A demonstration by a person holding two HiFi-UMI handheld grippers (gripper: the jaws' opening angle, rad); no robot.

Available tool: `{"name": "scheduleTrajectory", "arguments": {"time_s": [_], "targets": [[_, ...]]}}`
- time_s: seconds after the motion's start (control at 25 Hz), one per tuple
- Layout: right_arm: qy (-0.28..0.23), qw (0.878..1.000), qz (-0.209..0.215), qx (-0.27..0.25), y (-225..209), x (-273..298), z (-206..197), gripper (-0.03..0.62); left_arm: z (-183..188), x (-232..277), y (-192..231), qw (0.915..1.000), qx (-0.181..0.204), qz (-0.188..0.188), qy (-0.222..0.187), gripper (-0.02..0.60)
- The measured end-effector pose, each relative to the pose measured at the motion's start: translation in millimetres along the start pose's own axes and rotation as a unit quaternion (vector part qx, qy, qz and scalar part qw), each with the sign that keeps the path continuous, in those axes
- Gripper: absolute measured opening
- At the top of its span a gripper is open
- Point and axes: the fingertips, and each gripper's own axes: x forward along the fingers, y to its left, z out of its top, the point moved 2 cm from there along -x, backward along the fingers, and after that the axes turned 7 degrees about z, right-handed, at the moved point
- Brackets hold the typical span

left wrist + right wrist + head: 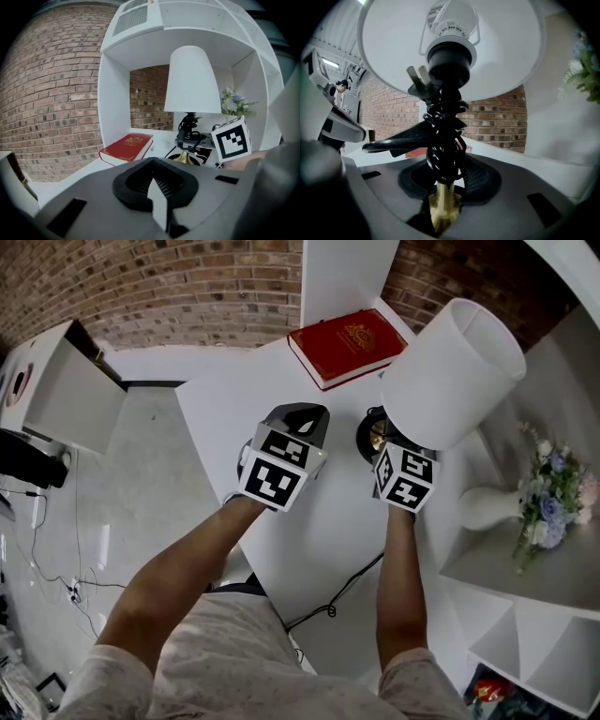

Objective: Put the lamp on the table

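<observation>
The lamp has a white shade (455,371), a black cord wound round its stem (443,154) and a brass foot (375,434). It stands upright on the white table (234,390) in front of the shelf unit. My right gripper (382,442) is at the foot of the stem. The stem stands between its jaws, and the right pad (480,176) stays off the stem, so the gripper is open. My left gripper (302,416) hovers over the table just left of the lamp, shut and empty. From the left gripper view the lamp (190,82) is ahead to the right.
A red book (347,345) lies on the table behind the lamp, against the shelf's upright. A white vase of flowers (553,493) sits on a shelf at the right. A black cable (337,596) runs off the table's near edge. A white cabinet (66,390) stands at the far left.
</observation>
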Motion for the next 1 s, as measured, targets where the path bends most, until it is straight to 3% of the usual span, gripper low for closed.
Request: {"name": "scheduleTrajectory", "arguments": {"time_s": [0.36, 1.0], "targets": [[0.028, 1.0, 0.003, 0.01, -2, -11, -8, 0.16, 10, -2, -9, 1.0, 0.001, -0.007, -0.006, -0.006], [0.054, 0.998, -0.015, 0.0, 5, -34, -14, 0.161, 10, -13, -17, 0.9996, 0.001, -0.026, -0.012, -0.006]]}}
